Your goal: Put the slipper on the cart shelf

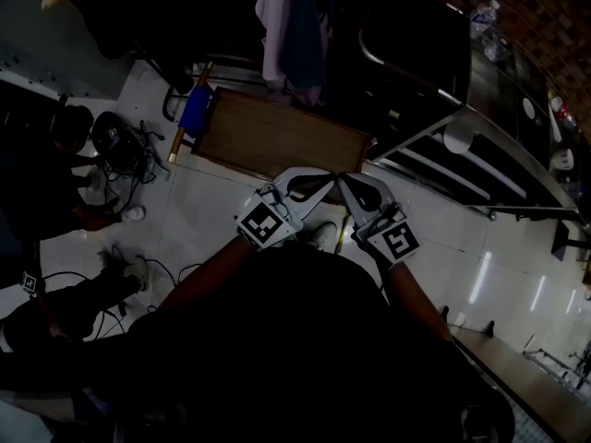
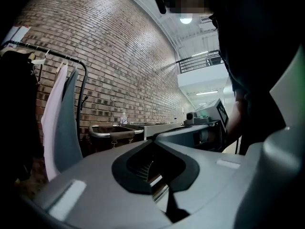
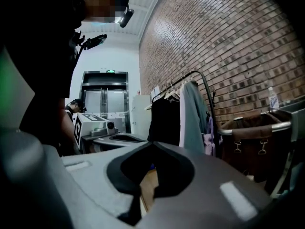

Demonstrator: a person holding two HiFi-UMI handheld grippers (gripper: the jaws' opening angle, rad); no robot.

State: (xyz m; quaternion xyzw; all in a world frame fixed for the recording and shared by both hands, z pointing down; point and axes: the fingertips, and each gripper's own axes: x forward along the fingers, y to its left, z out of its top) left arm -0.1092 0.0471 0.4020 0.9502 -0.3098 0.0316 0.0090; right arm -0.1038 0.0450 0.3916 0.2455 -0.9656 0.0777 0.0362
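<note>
My left gripper [image 1: 323,175] and right gripper [image 1: 344,181] are held level side by side in front of me, tips nearly touching over the floor. Both are shut with nothing between the jaws. In the left gripper view its jaws [image 2: 153,140] meet at the tips, and the right gripper's marker cube [image 2: 222,114] shows beside them. The right gripper view shows its jaws [image 3: 152,143] shut as well. A pale shoe-like thing [image 1: 323,236] lies on the floor under the grippers; I cannot tell if it is the slipper. The metal cart [image 1: 489,160] with shelves stands at the right.
A brown wooden board [image 1: 277,141] lies on the floor ahead. Behind it a clothes rack [image 1: 288,26] holds hanging garments. A dark bin with a metal rim [image 1: 406,40] stands by the cart. A person [image 1: 65,169] sits at the left among cables.
</note>
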